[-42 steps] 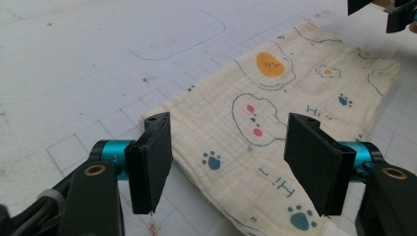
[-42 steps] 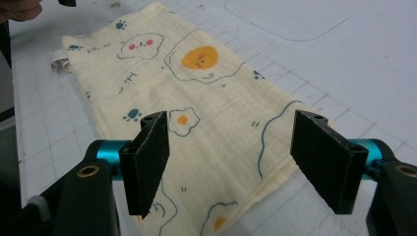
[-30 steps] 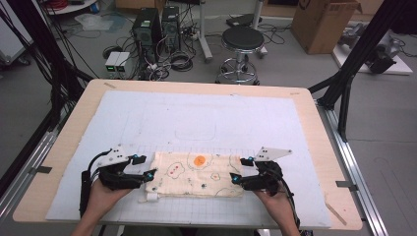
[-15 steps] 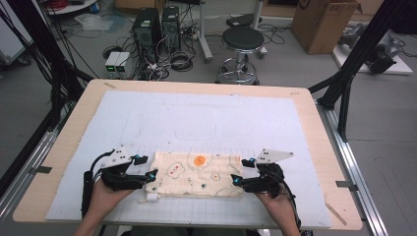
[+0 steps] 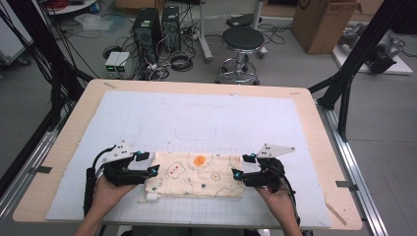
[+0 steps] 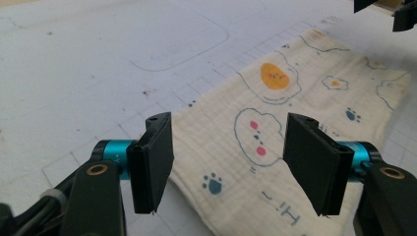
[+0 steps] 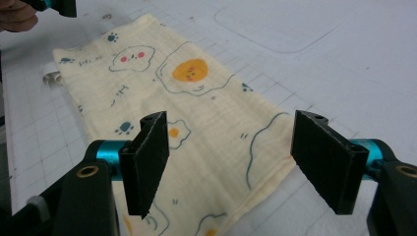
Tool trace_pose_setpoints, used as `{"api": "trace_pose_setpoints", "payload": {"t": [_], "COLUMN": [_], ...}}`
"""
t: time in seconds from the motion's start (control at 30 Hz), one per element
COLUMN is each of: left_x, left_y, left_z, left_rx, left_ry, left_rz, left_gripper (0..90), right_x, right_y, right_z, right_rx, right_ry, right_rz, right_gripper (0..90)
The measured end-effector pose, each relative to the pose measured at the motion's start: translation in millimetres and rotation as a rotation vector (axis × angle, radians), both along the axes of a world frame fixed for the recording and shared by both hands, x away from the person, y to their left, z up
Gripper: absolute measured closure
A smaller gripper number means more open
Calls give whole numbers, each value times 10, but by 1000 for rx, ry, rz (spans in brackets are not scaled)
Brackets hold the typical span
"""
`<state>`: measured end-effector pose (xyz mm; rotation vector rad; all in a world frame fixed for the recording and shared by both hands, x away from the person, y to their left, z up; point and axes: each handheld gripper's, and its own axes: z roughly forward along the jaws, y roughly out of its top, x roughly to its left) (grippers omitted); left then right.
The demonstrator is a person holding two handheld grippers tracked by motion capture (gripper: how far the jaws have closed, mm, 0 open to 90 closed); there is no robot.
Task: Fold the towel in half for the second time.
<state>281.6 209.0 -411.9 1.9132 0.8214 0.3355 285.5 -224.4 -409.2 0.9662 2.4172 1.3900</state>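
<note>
Flat cloth (image 5: 196,175), both tongs wide at ends

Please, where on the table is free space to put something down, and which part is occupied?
The white mat is bare from the cloth's far edge to the table's far edge, faint drawn outlines aside. Narrow bare strips lie outside each gripper. It is crowded near the front edge: the left gripper and right gripper stand open at the cloth's ends.

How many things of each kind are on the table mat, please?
Cloth: 1
Grippers, left and right: 2
Total: 3
</note>
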Motion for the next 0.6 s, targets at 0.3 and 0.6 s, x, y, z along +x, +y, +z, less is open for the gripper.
{"api": "trace_pose_setpoints", "payload": {"t": [0.3, 0.6], "left_x": [289, 556], "left_y": [-11, -11], "left_z": [0, -117], "left_rx": [29, 58], "left_ry": [35, 95], "left_rz": [65, 97], "left_gripper": [420, 489], "right_x": [362, 620], "right_y": [-47, -1], "right_z": [65, -116], "right_rx": [-30, -62], "right_ry": [13, 95], "right_rz": [-64, -62], "right_gripper": [411, 536]}}
